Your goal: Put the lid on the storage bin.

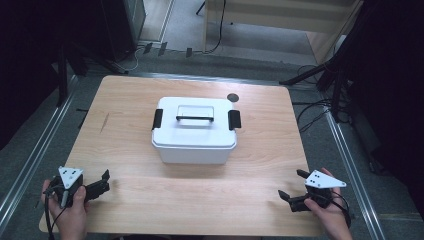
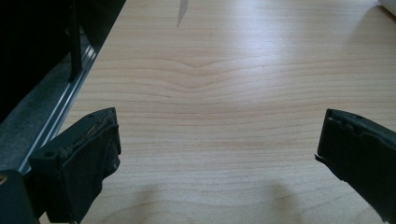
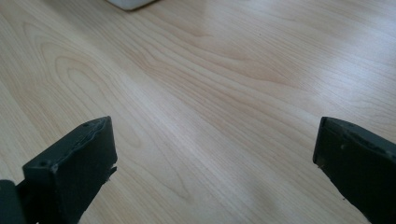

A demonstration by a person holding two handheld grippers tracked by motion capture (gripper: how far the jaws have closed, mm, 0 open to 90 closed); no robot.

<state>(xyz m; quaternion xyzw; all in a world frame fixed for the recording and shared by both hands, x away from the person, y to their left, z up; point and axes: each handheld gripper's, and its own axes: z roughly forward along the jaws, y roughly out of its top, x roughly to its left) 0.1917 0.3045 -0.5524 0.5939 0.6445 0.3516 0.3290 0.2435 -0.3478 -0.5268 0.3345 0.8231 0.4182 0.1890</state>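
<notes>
A white plastic box (image 1: 194, 131) stands in the middle of the wooden table (image 1: 130, 95), lid on, with a black handle (image 1: 194, 118) on top and a black latch at each end. My left gripper (image 1: 104, 180) rests near the table's front left corner, open, nothing between its jaws; in the left gripper view the left gripper (image 2: 217, 140) looks over bare wood. My right gripper (image 1: 292, 184) sits near the front right corner, open and empty. In the right gripper view the right gripper (image 3: 215, 144) faces bare wood, with a corner of the box (image 3: 128, 3) at the top edge.
A small dark round mark (image 1: 232, 98) lies on the table just behind the box. Metal rails (image 1: 37, 155) run along both sides of the table. Black stands and cables (image 1: 312, 107) crowd the floor at the back and right.
</notes>
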